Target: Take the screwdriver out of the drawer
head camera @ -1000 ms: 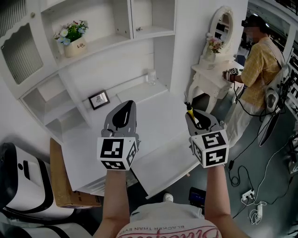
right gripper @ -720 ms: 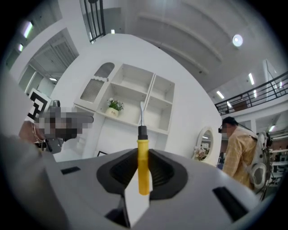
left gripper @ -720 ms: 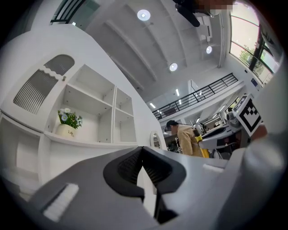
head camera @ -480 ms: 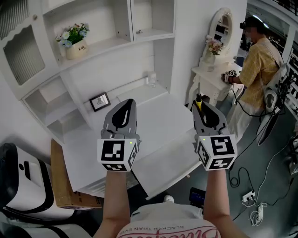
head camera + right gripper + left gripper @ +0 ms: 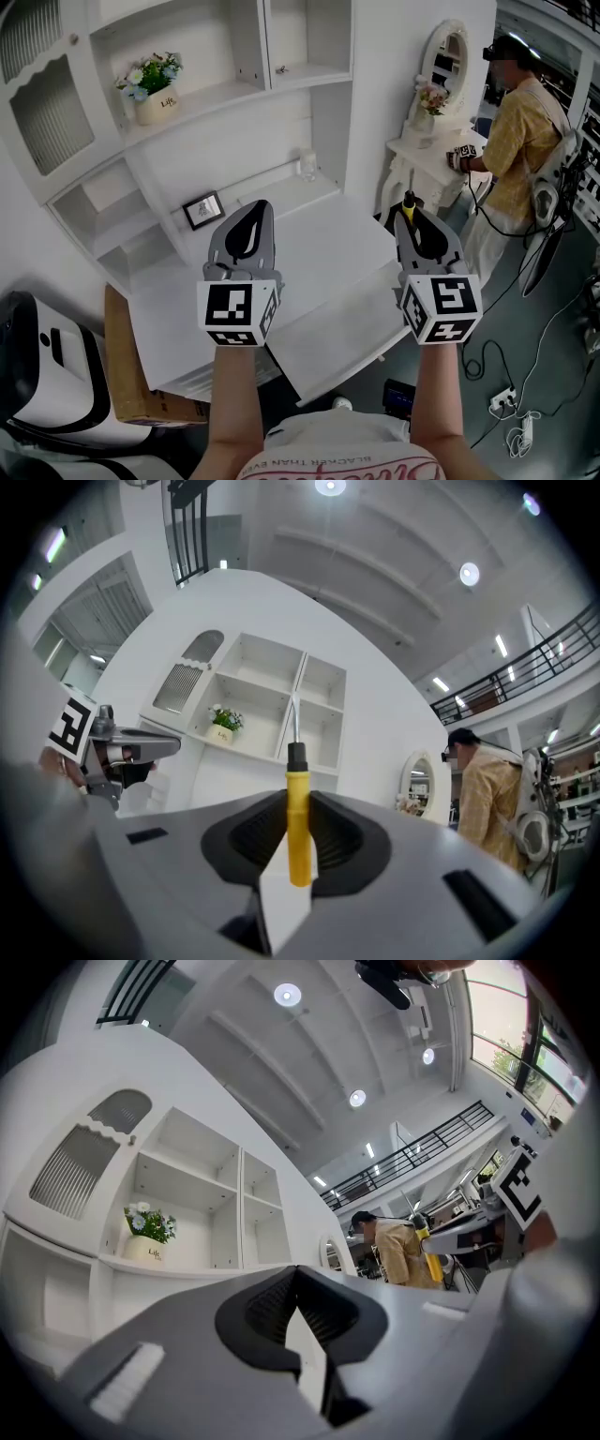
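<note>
I logged my right gripper (image 5: 298,855) clamped narrowly on the yellow screwdriver (image 5: 298,827), shaft toward 12 o'clock, above the white desk (image 5: 309,244). My left gripper (image 5: 298,1279), at its 9 o'clock: 2 jaws together, empty.

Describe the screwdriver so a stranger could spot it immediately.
Start at the white desk with shelves; the right gripper is over its right edge. Clamped between its jaws is the screwdriver, shaft pointing out past the fingertips. Its yellow handle and black collar set it apart; the left gripper holds nothing.
</note>
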### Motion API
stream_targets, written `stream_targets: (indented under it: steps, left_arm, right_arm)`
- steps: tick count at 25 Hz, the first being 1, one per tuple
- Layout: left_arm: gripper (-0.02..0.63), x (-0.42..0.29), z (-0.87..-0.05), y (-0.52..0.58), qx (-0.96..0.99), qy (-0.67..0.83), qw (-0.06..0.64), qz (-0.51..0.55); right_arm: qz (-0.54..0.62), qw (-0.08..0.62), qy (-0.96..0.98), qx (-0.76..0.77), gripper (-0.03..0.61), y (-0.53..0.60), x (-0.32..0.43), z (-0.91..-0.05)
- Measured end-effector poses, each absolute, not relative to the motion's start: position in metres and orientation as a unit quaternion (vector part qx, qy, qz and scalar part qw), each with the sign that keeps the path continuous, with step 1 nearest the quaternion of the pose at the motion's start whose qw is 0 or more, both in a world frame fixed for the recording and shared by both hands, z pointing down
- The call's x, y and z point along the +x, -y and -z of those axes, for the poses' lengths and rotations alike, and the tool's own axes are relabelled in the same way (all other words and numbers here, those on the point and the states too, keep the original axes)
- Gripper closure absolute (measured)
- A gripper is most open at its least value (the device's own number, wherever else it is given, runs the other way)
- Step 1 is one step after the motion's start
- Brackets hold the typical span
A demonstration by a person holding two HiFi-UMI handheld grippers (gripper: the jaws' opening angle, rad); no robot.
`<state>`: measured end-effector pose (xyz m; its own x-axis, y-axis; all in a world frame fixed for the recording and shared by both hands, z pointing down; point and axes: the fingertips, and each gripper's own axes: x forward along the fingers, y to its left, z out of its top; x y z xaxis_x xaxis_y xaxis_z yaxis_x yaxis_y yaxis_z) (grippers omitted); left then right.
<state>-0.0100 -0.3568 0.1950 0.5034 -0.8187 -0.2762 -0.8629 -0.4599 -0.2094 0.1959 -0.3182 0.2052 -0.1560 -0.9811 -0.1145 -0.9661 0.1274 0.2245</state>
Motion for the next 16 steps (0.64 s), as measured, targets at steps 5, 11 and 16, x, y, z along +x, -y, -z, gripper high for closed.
stream_targets:
  steps: [5, 11, 16]
  left_arm:
    - [0.604, -0.0089, -0.1933, 0.3554, -0.852, -0.492, 0.166, -0.069]
    - [0.604, -0.0116, -0.1934, 0.3537, -0.852, -0.491, 0.166, -0.069]
    - [0.604, -0.0129, -0.1939, 0.3541, -0.854, -0.489, 0.164, -0.069]
  right_arm:
    - [0.124, 0.026, 0.749, 0.65, 0.497, 0.3158, 0.1963, -0.2029]
    - [0.127, 0.023, 0.75, 0.649, 0.497, 0.3137, 0.1922, -0.2016]
    - [0.128, 0.02, 0.751, 0.647, 0.497, 0.3143, 0.1889, -0.2009]
